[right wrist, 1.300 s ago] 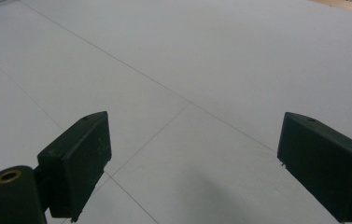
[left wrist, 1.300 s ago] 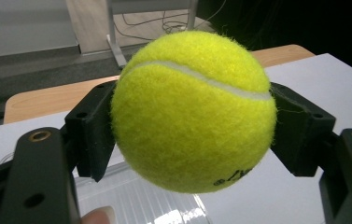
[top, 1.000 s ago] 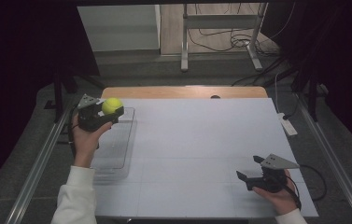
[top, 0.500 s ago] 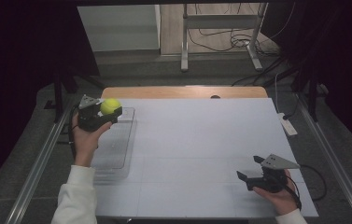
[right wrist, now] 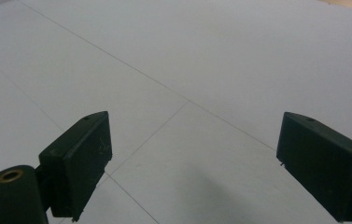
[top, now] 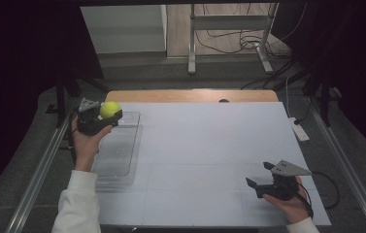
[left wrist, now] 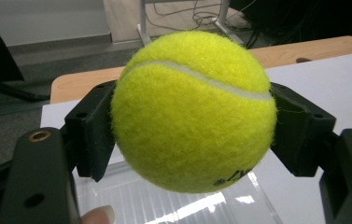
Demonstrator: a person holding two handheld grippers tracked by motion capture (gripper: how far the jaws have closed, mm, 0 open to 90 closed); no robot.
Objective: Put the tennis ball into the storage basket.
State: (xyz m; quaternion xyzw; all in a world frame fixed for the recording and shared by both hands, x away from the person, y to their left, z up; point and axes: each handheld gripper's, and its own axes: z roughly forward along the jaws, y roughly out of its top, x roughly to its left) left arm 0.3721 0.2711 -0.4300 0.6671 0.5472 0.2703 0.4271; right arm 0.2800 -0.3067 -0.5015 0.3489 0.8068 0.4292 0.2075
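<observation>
Left gripper view has my fingers (left wrist: 89,140) clamped on the tennis ball (left wrist: 193,112) over the clear tray (top: 118,150), right gripper (top: 263,175) idle and spread wide, so I'd lower gently before releasing.

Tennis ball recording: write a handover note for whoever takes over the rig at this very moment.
Left gripper: shut on the tennis ball, held in the air above the far end of the clear tray at the table's left side.
Right gripper: open, holding nothing, low over the white table near its front right corner.
Done: ball gripped and lifted.
Left: probably lower the ball into the tray and release; the ball is not yet set down.
</observation>
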